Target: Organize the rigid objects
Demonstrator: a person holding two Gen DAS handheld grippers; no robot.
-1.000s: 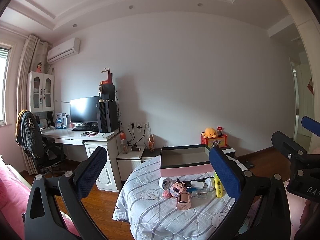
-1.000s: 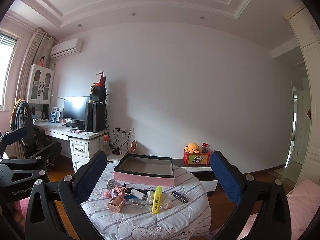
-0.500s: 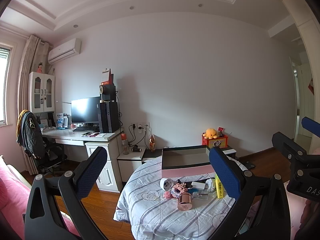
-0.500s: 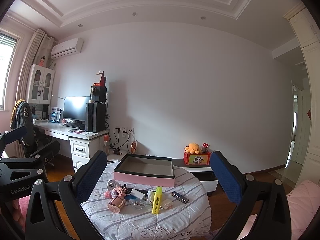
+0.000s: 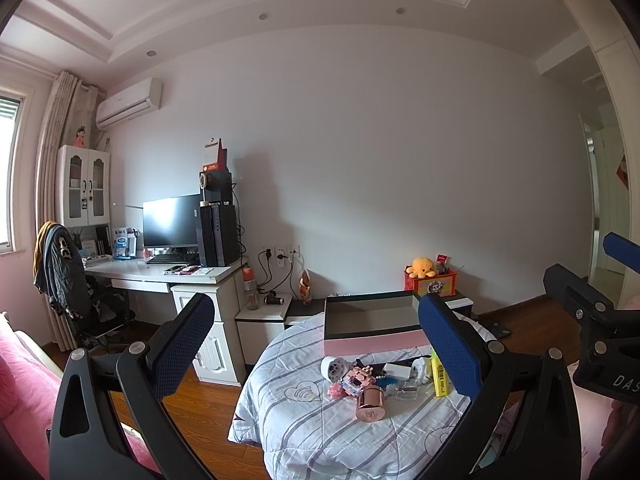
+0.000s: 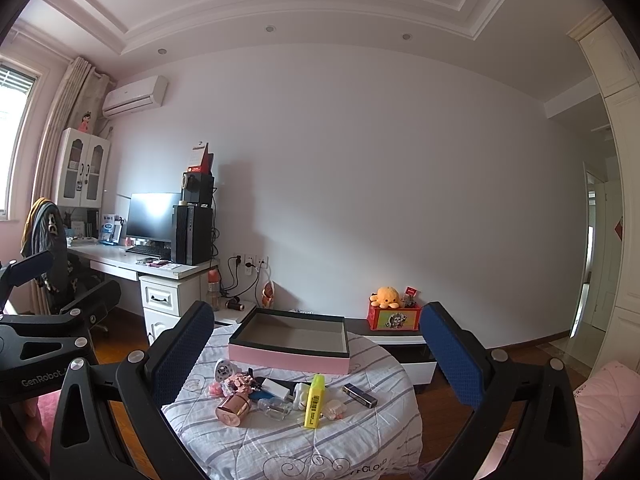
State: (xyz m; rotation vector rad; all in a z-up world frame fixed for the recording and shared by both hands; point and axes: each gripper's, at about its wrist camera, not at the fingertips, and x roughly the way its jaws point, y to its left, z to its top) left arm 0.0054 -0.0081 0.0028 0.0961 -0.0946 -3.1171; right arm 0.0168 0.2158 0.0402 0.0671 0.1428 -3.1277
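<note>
A clutter of small things lies on the round table [image 6: 304, 444] with the striped cloth: a yellow highlighter [image 6: 314, 401], a rose-gold jar [image 6: 233, 409] on its side, a black tube [image 6: 360, 395]. Just behind them sits an empty pink tray [image 6: 289, 354]. Both the left gripper [image 5: 316, 354] and the right gripper [image 6: 316, 360] hang well back from the table, jaws spread wide, holding nothing.

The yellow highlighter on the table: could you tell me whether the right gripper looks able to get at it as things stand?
Probably yes. The right gripper is open and empty, and the yellow highlighter lies ahead of it on the table, its top uncovered. A small pale item and white item sit close beside it.
</note>
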